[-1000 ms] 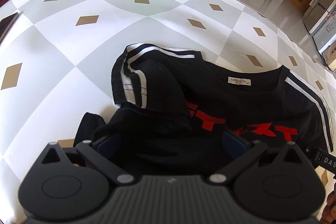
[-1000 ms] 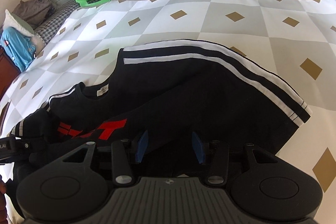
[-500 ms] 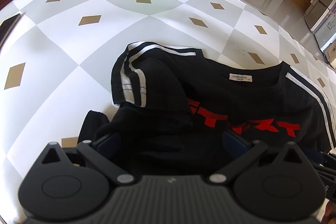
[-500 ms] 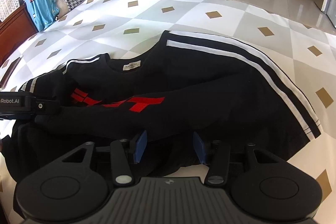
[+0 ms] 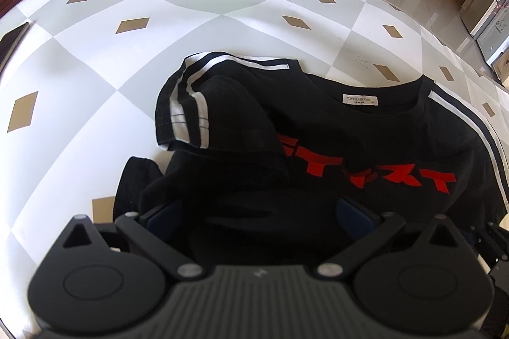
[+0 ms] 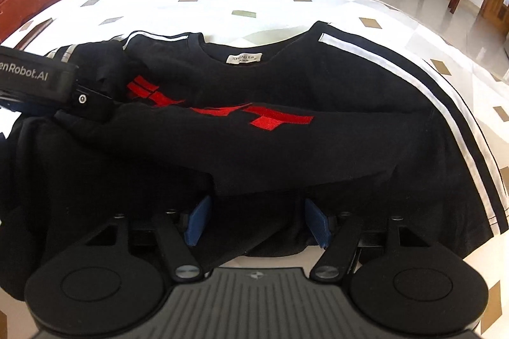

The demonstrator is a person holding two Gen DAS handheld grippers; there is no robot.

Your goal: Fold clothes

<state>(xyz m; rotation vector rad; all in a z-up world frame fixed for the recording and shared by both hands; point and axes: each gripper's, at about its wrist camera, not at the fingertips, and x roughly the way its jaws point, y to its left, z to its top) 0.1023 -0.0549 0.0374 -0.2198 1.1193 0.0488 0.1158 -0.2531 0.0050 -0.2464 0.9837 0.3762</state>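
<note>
One black T-shirt [image 6: 286, 91] lies on the checked table [image 5: 95, 59]. Both grippers are spread: the left gripper [image 5: 259, 213] wide, the right gripper [image 6: 257, 224] opening, cloth loose between its pads. Fingertips hidden by cloth.

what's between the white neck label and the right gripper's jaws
In the right wrist view: black shirt fabric with the red print, from the label down to the right gripper, whose jaws are opening.

Bare tablecloth [image 5: 222, 21] beyond shirt [image 5: 350, 129]; phone [image 5: 11, 38] at left edge.
</note>
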